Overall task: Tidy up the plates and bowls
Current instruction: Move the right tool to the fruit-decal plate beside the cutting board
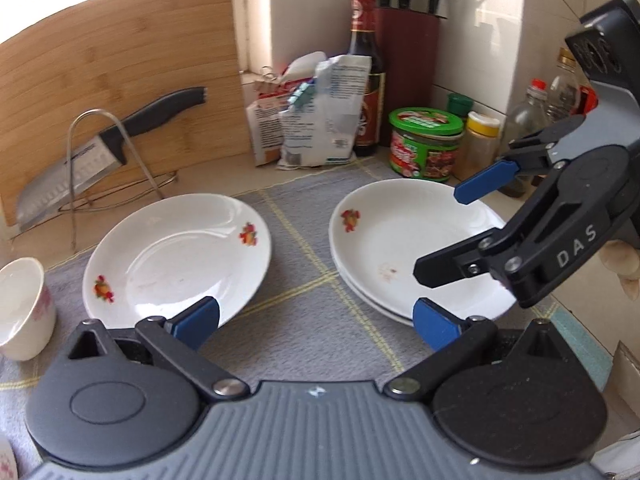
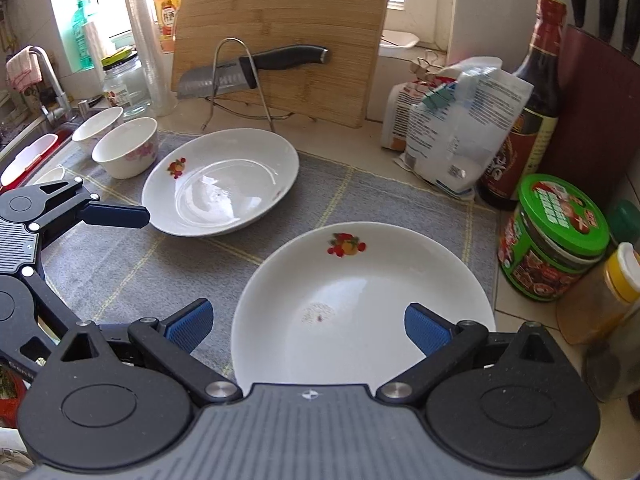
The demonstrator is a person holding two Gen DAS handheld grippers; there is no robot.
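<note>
On the grey mat point(image 1: 304, 308) a single white plate point(image 1: 176, 256) with fruit prints lies at the left. A stack of two like plates point(image 1: 384, 236) lies at the right. My left gripper point(image 1: 315, 322) is open, low over the mat between them, its left pad in front of the single plate's near rim. My right gripper point(image 1: 440, 232) hangs open over the stack with nothing held. In the right wrist view my right gripper point(image 2: 307, 326) stands open above the stack's top plate point(image 2: 360, 280). The single plate point(image 2: 220, 184) lies beyond, with two white bowls point(image 2: 126, 146) to its left.
A bamboo cutting board point(image 2: 280, 20) leans at the back, with a knife point(image 2: 224, 76) on a wire rack before it. Bags point(image 2: 452, 120), a sauce bottle point(image 2: 528, 112), a green-lidded jar point(image 2: 552, 240) and spice jars crowd the right. A sink and faucet point(image 2: 48, 76) lie far left.
</note>
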